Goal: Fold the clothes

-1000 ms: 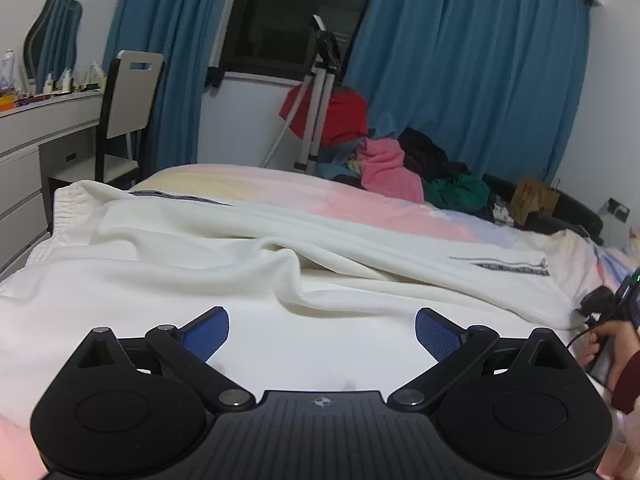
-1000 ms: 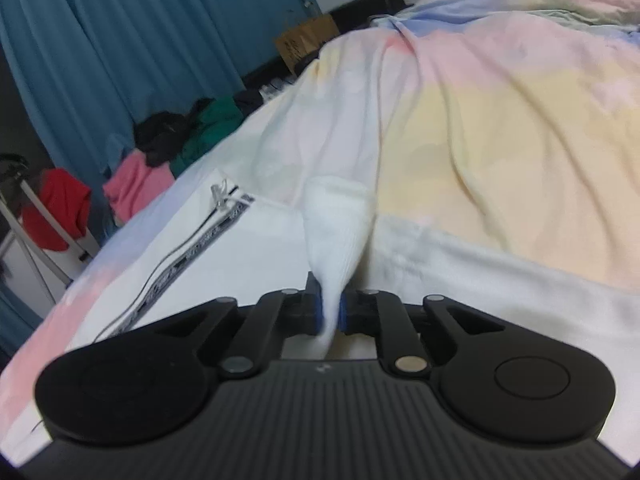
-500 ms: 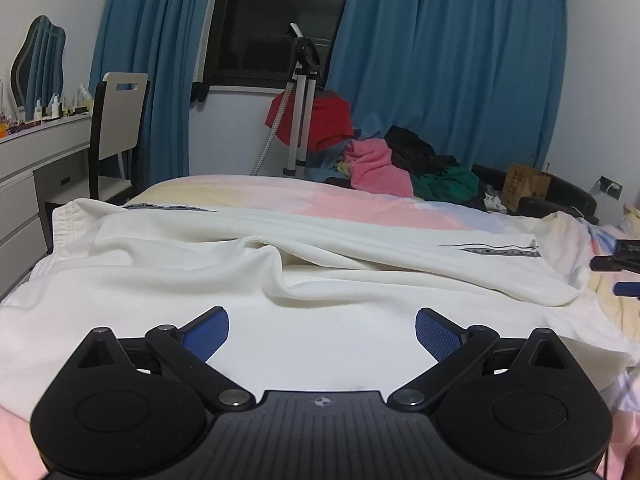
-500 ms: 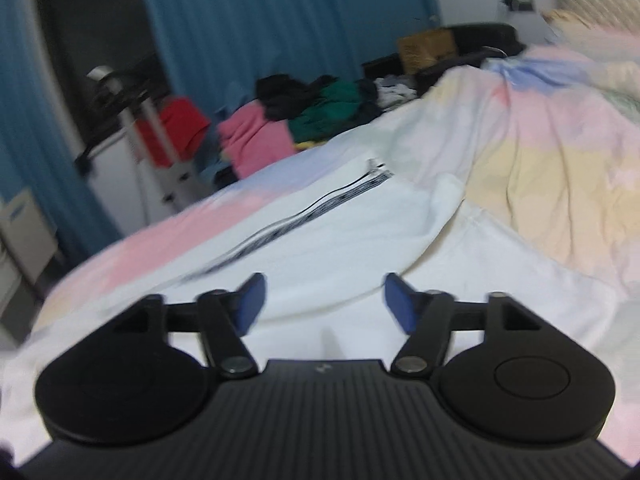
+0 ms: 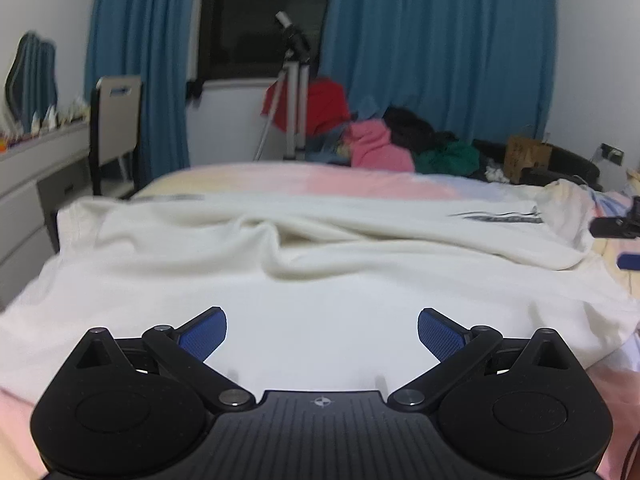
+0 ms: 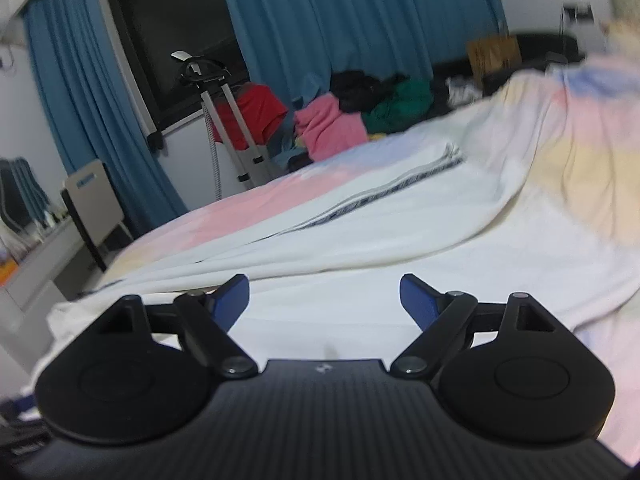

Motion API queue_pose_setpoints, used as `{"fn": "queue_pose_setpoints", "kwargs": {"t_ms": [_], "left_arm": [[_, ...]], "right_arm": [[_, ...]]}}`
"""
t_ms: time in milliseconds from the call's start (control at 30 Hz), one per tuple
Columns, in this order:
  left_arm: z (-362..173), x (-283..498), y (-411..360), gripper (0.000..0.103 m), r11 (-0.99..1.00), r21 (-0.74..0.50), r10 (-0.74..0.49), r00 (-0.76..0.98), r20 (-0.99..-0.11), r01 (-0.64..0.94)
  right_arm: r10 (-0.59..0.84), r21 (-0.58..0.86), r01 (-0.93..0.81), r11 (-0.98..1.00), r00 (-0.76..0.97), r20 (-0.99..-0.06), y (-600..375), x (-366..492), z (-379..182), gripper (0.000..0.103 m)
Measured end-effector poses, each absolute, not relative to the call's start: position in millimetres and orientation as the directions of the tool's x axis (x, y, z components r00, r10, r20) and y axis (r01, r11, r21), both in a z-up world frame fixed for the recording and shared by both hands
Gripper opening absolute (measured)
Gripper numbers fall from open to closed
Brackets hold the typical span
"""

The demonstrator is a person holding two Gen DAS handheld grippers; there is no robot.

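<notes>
White trousers with a dark patterned side stripe (image 5: 500, 218) lie spread across the bed (image 5: 320, 280), one leg folded over the other, waistband at the far left (image 5: 76, 216). In the right wrist view the trousers (image 6: 400, 248) run from lower left to upper right. My left gripper (image 5: 322, 332) is open and empty, just above the near leg. My right gripper (image 6: 324, 300) is open and empty above the cloth; its tip shows at the right edge of the left wrist view (image 5: 624, 240).
The bed has a pastel pink, yellow and blue cover (image 6: 580, 128). Beyond the bed are a pile of clothes (image 5: 380, 148), a tripod (image 5: 292, 92), blue curtains (image 5: 440, 48), a cardboard box (image 5: 528, 156), and a chair (image 5: 116, 120) by a white dresser (image 5: 36, 172).
My right gripper has let go of the trouser leg end, opened, and swung left to face the window side. My left gripper stays open, slightly raised.
</notes>
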State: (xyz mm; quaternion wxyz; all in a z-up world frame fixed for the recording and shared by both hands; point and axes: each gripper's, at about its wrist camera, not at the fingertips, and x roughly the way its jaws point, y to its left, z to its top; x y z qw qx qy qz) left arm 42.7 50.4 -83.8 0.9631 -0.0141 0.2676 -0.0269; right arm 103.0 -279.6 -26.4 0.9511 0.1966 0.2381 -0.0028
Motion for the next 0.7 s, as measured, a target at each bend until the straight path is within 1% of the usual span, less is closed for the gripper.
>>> {"fn": "queue_pose_setpoints", "kwargs": {"t_ms": [167, 267, 367, 533, 700], "left_arm": [[-87.0, 49.1, 70.1, 0.103, 0.997, -0.065, -0.006, 0.841, -0.542, -0.035], [-90.9, 48.7, 82.0, 0.103, 0.993, -0.068, 0.039, 0.827, -0.560, -0.093], [-95.9, 48.5, 95.8, 0.103, 0.984, -0.088, 0.071, 0.794, -0.604, -0.155], [-91.4, 52.8, 131.1, 0.103, 0.943, -0.165, 0.095, 0.711, -0.696, -0.288], [-81.3, 54.0, 185.5, 0.102, 0.857, -0.274, 0.077, 0.635, -0.769, -0.436]], "right_arm": [[0.065, 0.374, 0.155, 0.914, 0.856, -0.514, -287.8, 113.5, -33.0, 0.084], [0.059, 0.389, 0.172, 0.905, 0.855, -0.515, -292.3, 113.0, -33.7, 0.084], [0.050, 0.388, 0.186, 0.903, 0.850, -0.524, -295.2, 113.1, -34.8, 0.084], [0.039, 0.394, 0.216, 0.893, 0.837, -0.546, -303.8, 113.0, -38.2, 0.084], [0.027, 0.399, 0.259, 0.879, 0.810, -0.586, -315.6, 115.5, -44.6, 0.084]]}}
